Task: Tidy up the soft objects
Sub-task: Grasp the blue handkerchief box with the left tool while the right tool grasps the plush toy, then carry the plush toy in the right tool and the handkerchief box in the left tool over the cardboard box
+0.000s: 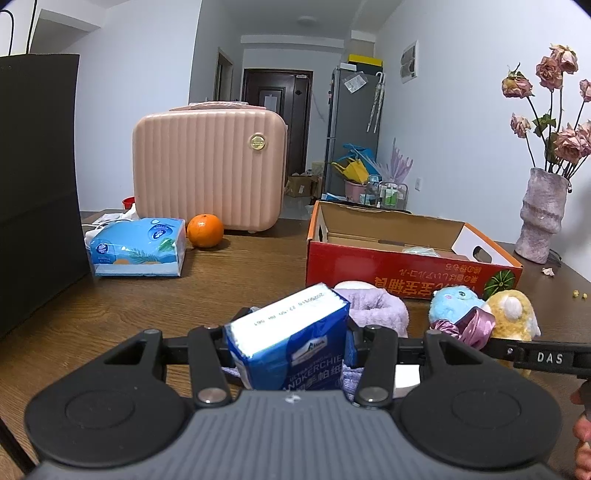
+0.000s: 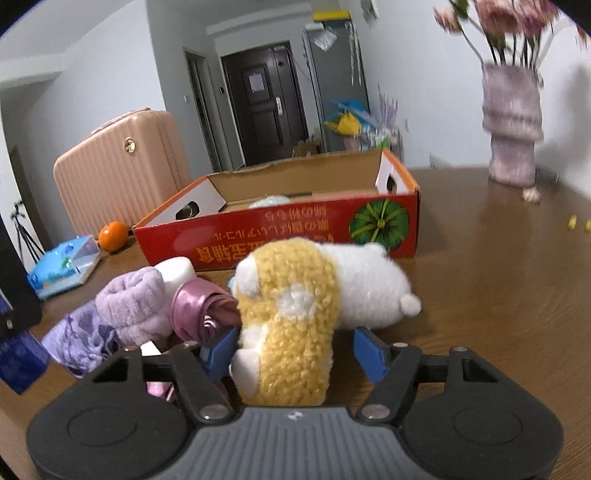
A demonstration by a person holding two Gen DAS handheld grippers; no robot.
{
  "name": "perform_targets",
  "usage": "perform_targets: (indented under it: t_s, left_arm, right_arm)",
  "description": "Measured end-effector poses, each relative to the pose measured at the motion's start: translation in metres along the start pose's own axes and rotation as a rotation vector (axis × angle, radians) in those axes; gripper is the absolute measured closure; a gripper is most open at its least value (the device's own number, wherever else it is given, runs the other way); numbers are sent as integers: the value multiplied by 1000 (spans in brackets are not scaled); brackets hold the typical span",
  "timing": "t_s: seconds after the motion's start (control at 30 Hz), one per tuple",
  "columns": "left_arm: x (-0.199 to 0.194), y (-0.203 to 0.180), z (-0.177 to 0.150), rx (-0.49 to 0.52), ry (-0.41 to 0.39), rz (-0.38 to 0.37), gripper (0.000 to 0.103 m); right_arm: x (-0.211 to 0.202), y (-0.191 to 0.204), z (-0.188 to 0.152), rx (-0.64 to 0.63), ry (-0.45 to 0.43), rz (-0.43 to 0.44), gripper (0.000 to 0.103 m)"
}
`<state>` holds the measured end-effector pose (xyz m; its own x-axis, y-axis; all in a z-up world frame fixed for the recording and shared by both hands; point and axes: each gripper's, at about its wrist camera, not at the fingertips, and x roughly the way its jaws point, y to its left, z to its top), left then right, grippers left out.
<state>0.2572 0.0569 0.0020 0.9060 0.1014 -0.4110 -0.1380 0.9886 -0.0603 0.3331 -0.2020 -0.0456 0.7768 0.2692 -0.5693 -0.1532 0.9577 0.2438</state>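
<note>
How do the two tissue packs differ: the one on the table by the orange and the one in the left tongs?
The light blue tissue pack lies flat on the table; the dark blue handkerchief pack is tilted, clamped in the left tongs. The first shows leaf and orange prints, the second white lettering and a date stamp. Both are blue, plastic-wrapped paper goods.

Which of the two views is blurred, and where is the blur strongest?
Left wrist view: mostly sharp; the print on the tissue pack reads clearly. Right wrist view: motion-blurred, worst at the vase and flowers top right; the yellow plush toy nearby is clearer. Both bend straight lines at the edges.
</note>
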Motion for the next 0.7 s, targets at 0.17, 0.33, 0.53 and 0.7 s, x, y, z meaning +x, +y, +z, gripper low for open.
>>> perform_targets:
  t_s: [0.17, 0.33, 0.53, 0.7]
  left_arm:
    - [0, 0, 0, 2, 2, 1, 54]
    - [0, -1, -1, 4, 0, 1, 54]
    - [0, -1, -1, 4, 0, 0, 54]
    - [0, -2, -2, 8, 0, 1, 54]
  right_arm:
    - [7, -13, 1, 83, 33, 22, 51]
    - [5, -14, 0, 83, 23, 17, 55]
    - [-3, -13, 2, 61, -21, -2, 57]
    - [-11, -17, 4, 72, -65, -20, 57]
